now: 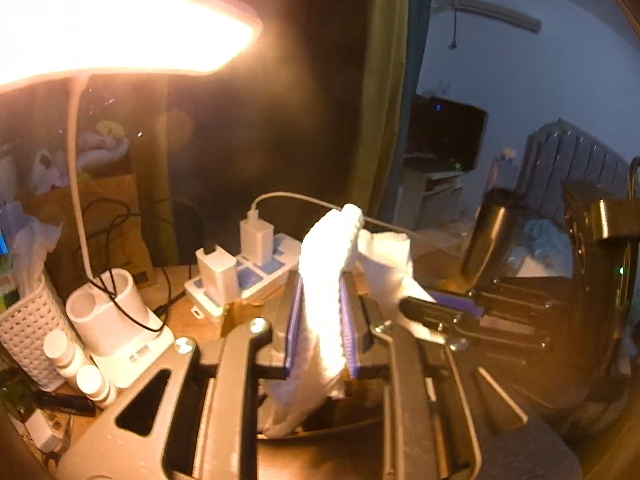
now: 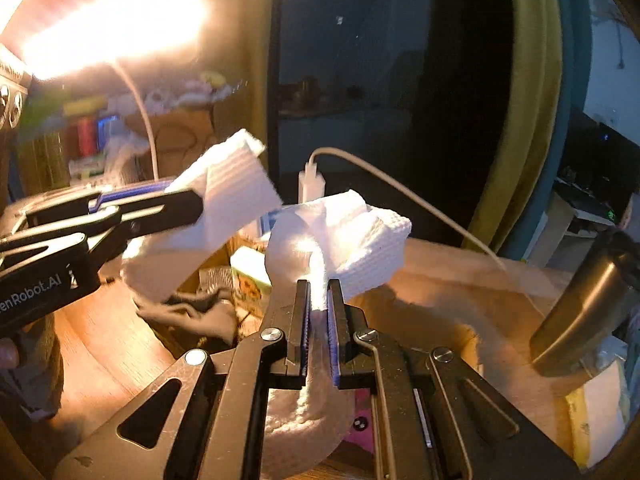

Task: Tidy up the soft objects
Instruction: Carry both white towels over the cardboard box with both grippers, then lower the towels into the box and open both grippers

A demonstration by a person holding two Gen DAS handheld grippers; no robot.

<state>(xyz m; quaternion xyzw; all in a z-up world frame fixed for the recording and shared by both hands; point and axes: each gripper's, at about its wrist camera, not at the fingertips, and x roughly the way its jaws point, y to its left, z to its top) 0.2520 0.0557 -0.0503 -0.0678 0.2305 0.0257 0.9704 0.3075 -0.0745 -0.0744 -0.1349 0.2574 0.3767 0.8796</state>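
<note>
Black linkage arms fill the bottom of both wrist views, and between them we see each gripper clamped on white cloth. Our left gripper [image 1: 320, 320] has its purple-padded fingers [image 1: 294, 320] drawn narrow onto one white sock [image 1: 326, 264], which stands up through the centre of that frame and trails below the pads. Our right gripper [image 2: 318, 304] pinches a second fold of white sock [image 2: 340, 240] at centre frame, fingers narrow as well.

In the right wrist view the left gripper [image 2: 188, 204] enters from the left edge holding a ribbed cuff. We cannot tell whether both grippers hold one sock or a pair; the cloth between them is bunched and overexposed by the lamp [image 1: 120, 28] at upper left.

Progress, as we judge it: mid-task. The sock is lifted clear of the wooden desk [image 2: 440, 280], not yet folded or put away. A box [image 2: 224, 264] at lower left of the right view holds a dark grey sock [image 2: 200, 312], possibly the destination; uncertain.

Appearance: white, ribbed knit, limp, creased, draping wherever unsupported.

Clutter noted: power strip [image 1: 248, 276] with charger [image 1: 256, 236], dark tumbler [image 2: 580, 312] at right.
</note>
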